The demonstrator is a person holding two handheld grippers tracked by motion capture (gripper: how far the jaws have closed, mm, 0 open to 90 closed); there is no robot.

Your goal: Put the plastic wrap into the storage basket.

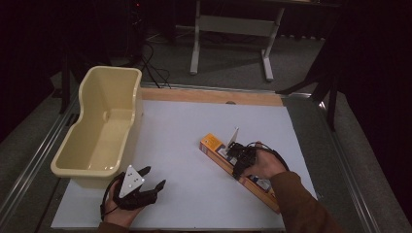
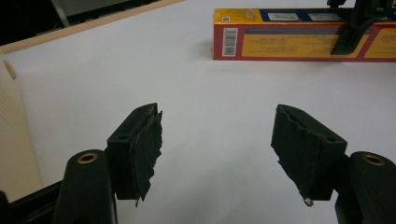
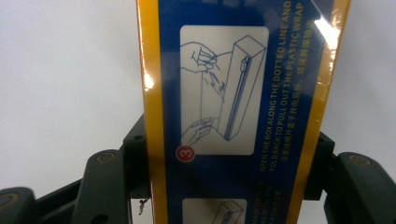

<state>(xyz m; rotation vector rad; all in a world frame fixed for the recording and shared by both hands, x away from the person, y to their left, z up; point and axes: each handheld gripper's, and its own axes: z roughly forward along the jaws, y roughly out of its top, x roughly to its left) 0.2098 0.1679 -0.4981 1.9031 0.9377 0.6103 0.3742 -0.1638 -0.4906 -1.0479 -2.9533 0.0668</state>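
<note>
Long orange plastic-wrap box [image 1: 238, 167] lies flat on the white table [image 1: 184, 145], right of centre – right gripper [image 1: 238, 162] closed across its middle, one jaw against each long side. Left gripper [image 1: 148, 182] wide open, holding nothing, near the cream tub [image 1: 104, 126] – box well apart from it

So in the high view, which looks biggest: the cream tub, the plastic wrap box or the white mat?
1. White mat, clearly the largest, covering most of the table.
2. Cream tub.
3. Plastic wrap box, long but narrow, clamped by the right gripper.
The tub stands taller, nearer the camera, which flatters it slightly.
</note>
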